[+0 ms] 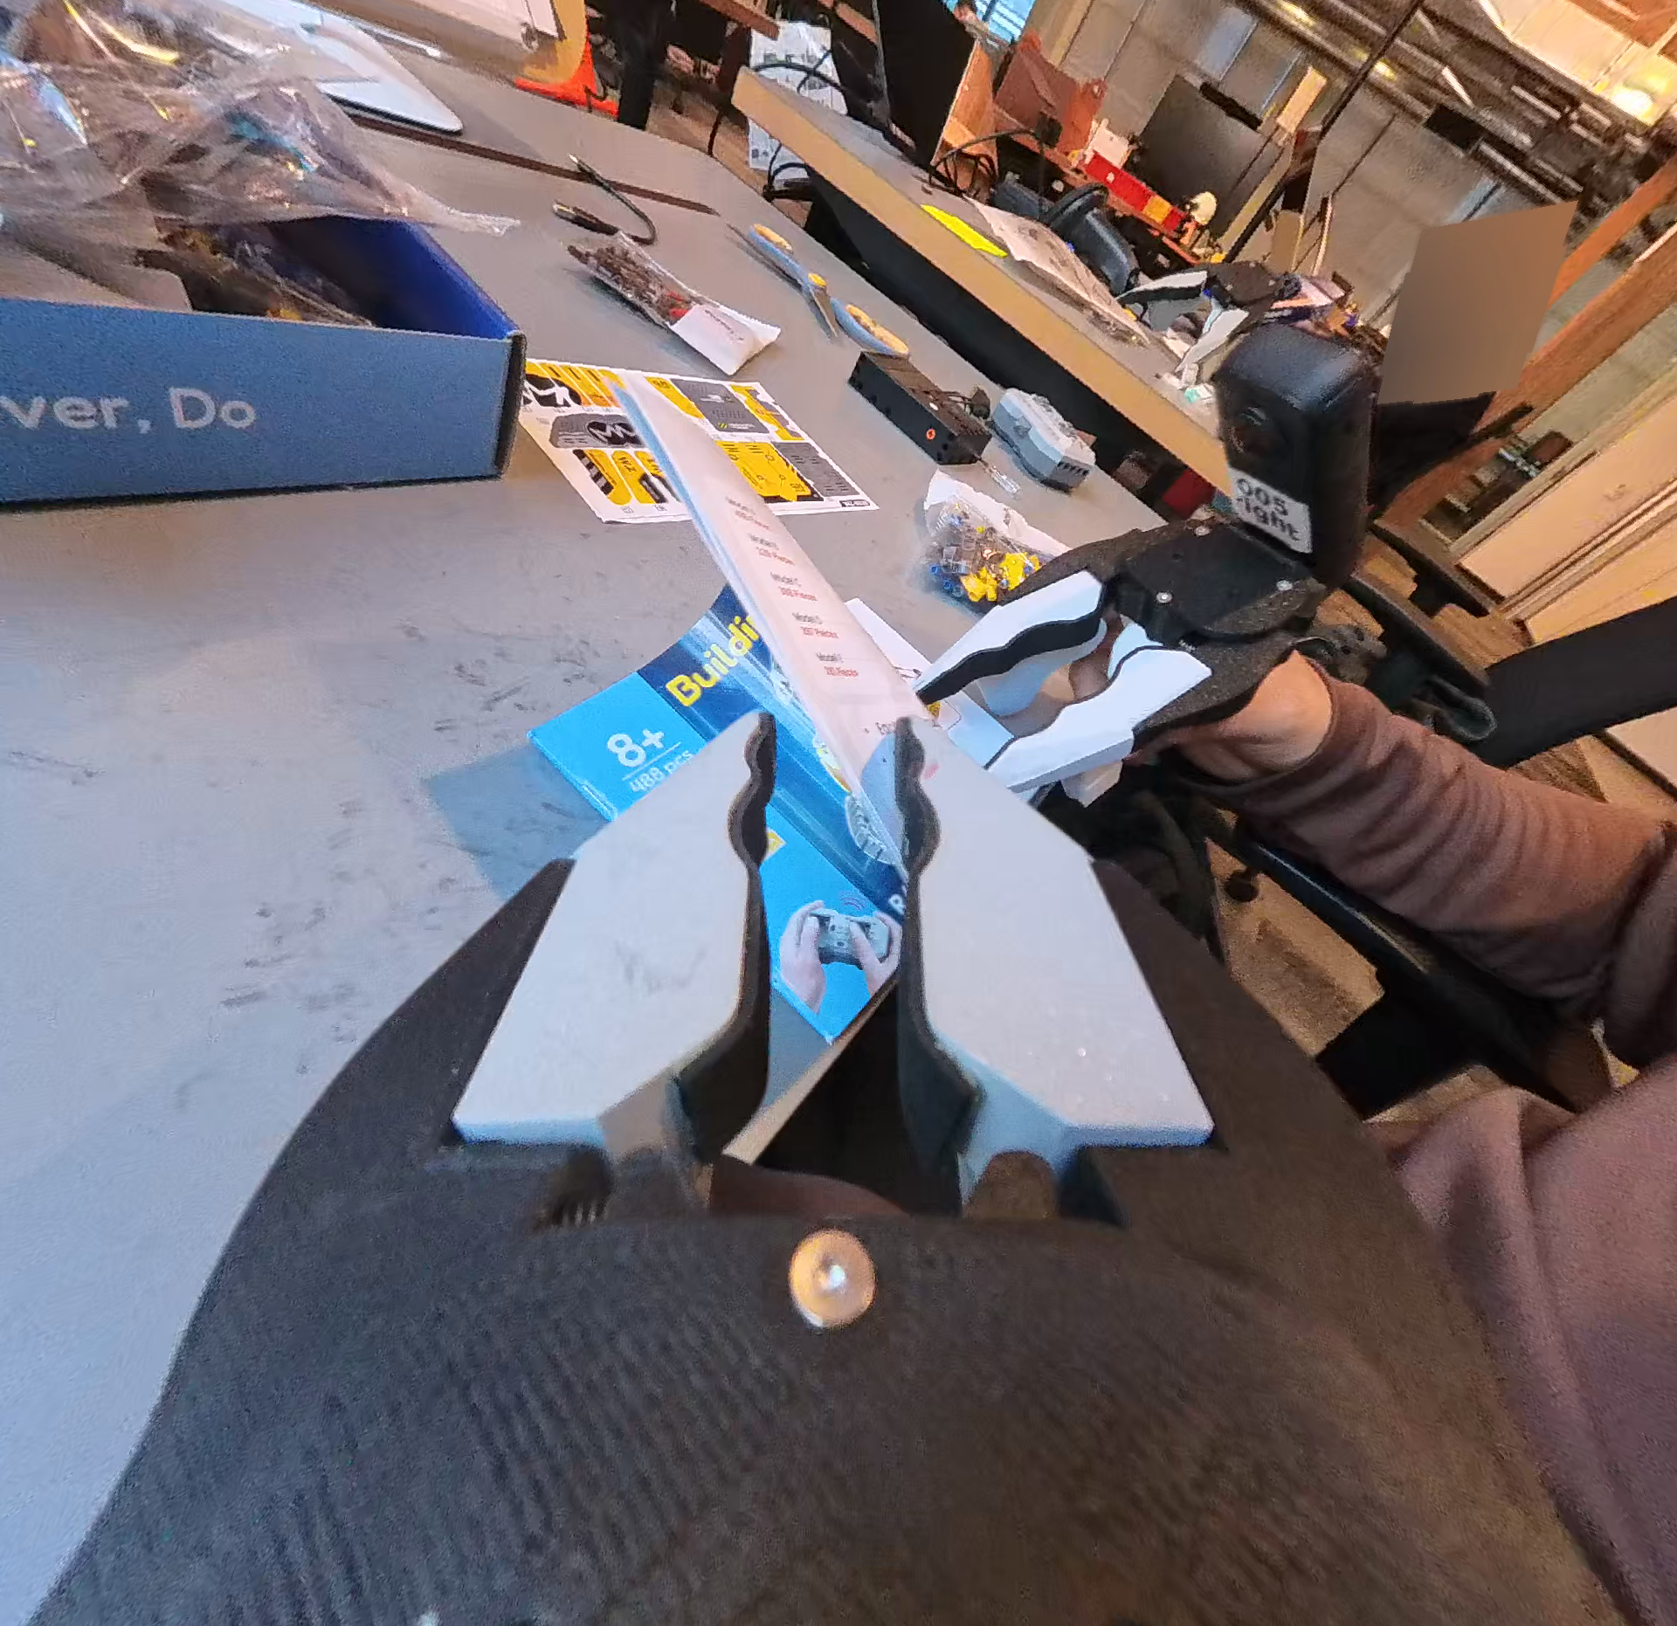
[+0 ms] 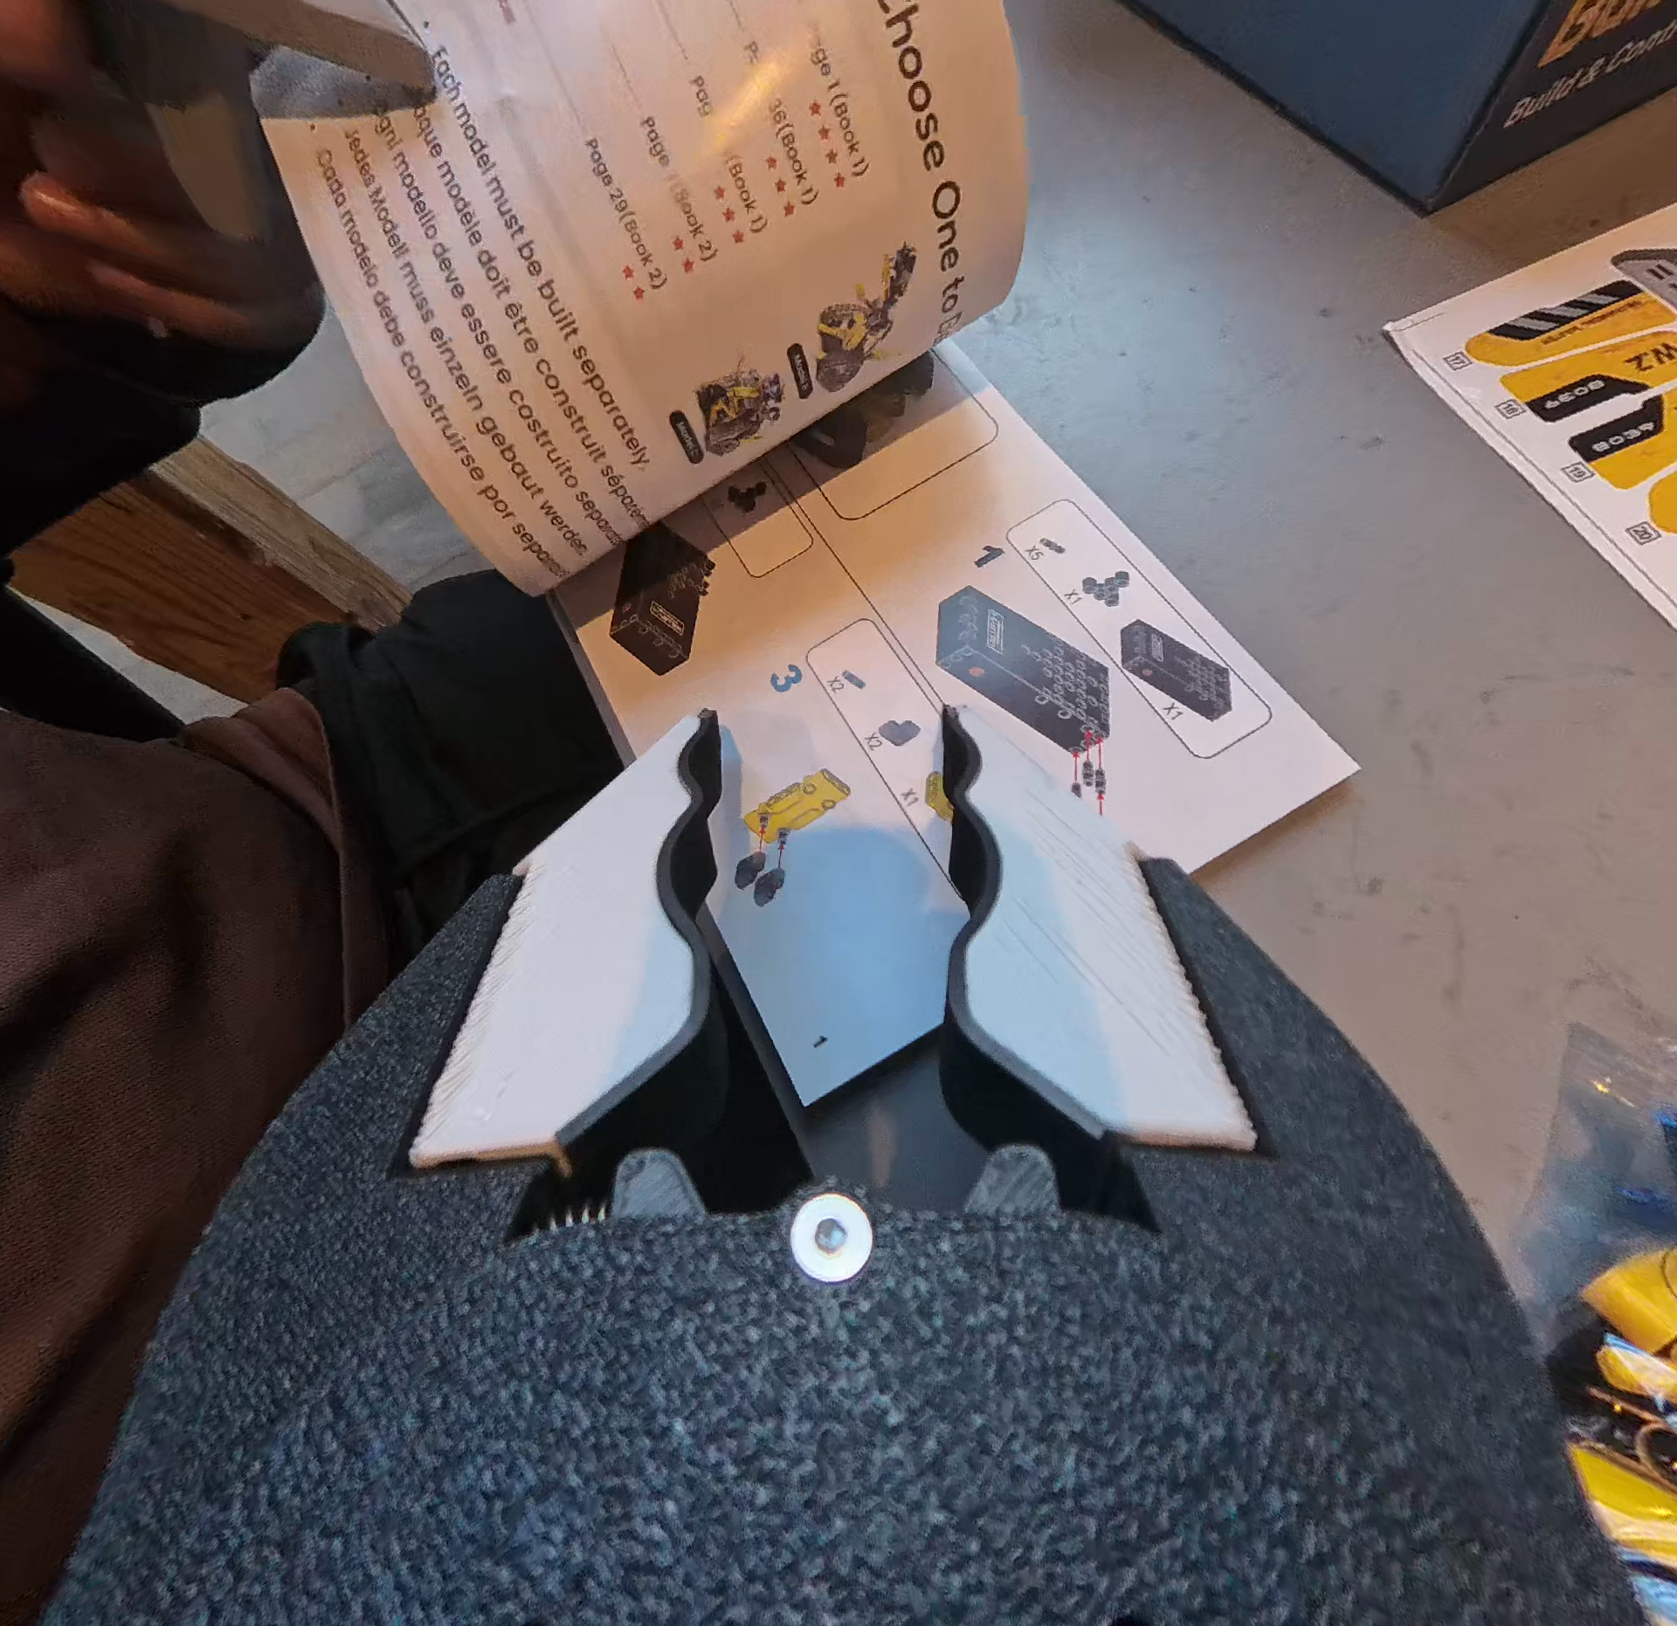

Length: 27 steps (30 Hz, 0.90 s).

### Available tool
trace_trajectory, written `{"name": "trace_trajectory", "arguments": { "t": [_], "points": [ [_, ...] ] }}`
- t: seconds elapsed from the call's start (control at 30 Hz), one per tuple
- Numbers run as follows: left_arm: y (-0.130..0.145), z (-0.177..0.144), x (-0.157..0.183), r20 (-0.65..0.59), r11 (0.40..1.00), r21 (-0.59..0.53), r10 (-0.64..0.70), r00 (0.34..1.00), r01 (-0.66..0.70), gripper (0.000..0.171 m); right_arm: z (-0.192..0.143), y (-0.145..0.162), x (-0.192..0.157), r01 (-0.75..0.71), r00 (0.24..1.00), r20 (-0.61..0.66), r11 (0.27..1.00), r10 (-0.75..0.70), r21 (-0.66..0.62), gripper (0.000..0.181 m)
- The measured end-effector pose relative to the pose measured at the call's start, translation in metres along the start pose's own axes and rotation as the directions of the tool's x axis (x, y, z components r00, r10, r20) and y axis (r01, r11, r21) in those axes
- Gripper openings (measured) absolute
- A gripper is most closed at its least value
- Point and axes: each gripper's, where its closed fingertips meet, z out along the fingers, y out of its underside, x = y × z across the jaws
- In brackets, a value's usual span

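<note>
An instruction booklet lies open on the grey table (image 1: 227, 766), near its front edge. Its blue cover (image 1: 635, 748) lies flat. One white page (image 1: 771, 566) stands lifted and curled; it also shows in the right wrist view (image 2: 653, 221). My left gripper (image 1: 830, 730) is partly open, with the lifted page's edge between the jaws, against the right finger. One of its grey fingers (image 2: 345, 49) touches the page. My right gripper (image 2: 830, 720) is open and empty, hovering just above the flat diagram page (image 2: 1044, 603). It shows at the right in the left wrist view (image 1: 962, 720).
A blue cardboard box (image 1: 254, 403) stands at the left back. A yellow-and-black sticker sheet (image 1: 726, 439) lies behind the booklet. A bag of yellow parts (image 1: 980, 557), a black block (image 1: 916, 407) and a grey unit (image 1: 1044, 439) lie to the right. A sleeved arm (image 1: 1452, 857) reaches in. Across from one pair of fingers to the other is roughly 15 centimetres.
</note>
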Motion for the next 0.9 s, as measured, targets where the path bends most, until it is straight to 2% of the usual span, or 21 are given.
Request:
{"name": "trace_trajectory", "arguments": {
  "t": [0.13,0.23,0.3,0.33,0.4,0.47,0.53,0.6,0.7,0.8,0.9],
  "points": [
    [-0.002,-0.002,0.002,-0.033,1.0,0.009,-0.007,0.999,0.008,0.027,0.0,0.001,0.001,-0.008,1.0,0.003,1.0,0.008,0.002,0.048],
    [0.0,-0.003,0.025,-0.167,1.0,0.0,0.001,0.986,-0.001,0.035,-0.001,0.001,0.003,-0.008,1.0,-0.004,1.0,0.008,0.002,0.048],
    [0.014,-0.004,0.06,-0.315,0.992,-0.052,0.092,0.945,-0.114,0.039,-0.001,0.0,0.004,-0.015,1.0,-0.001,1.0,0.015,0.006,0.048],
    [0.024,-0.003,0.072,-0.342,0.973,-0.081,0.177,0.923,-0.217,0.039,-0.001,0.0,0.004,-0.019,1.0,0.002,1.0,0.019,0.008,0.049],
    [0.033,0.004,0.077,-0.295,0.907,-0.092,0.37,0.881,-0.411,0.041,-0.002,-0.001,0.005,-0.029,1.0,0.005,0.999,0.029,0.016,0.049],
    [0.025,0.007,0.073,-0.238,0.875,-0.072,0.451,0.86,-0.479,0.036,-0.006,-0.005,0.008,-0.032,0.999,-0.009,0.999,0.032,0.034,0.049],
    [0.014,0.008,0.051,-0.153,0.877,-0.11,0.449,0.88,-0.467,0.034,-0.012,-0.01,0.011,-0.042,0.999,-0.015,0.997,0.043,0.062,0.048],
    [0.004,0.005,0.011,-0.015,0.875,-0.181,0.455,0.891,-0.45,0.035,-0.018,-0.014,0.013,-0.069,0.998,-0.007,0.993,0.07,0.091,0.048],
    [-0.021,-0.006,-0.03,0.091,0.877,-0.184,0.464,0.881,-0.443,0.033,-0.022,-0.017,0.018,-0.1,0.995,-0.002,0.989,0.1,0.113,0.048],
    [-0.052,-0.018,-0.104,0.289,0.89,-0.258,0.442,0.849,-0.376,0.035,-0.023,-0.015,0.022,-0.106,0.994,-0.014,0.988,0.108,0.11,0.048],
    [-0.085,-0.025,-0.176,0.409,0.943,-0.261,0.303,0.861,-0.208,0.044,-0.024,-0.016,0.026,-0.103,0.994,-0.036,0.988,0.108,0.111,0.049]
  ]
}}
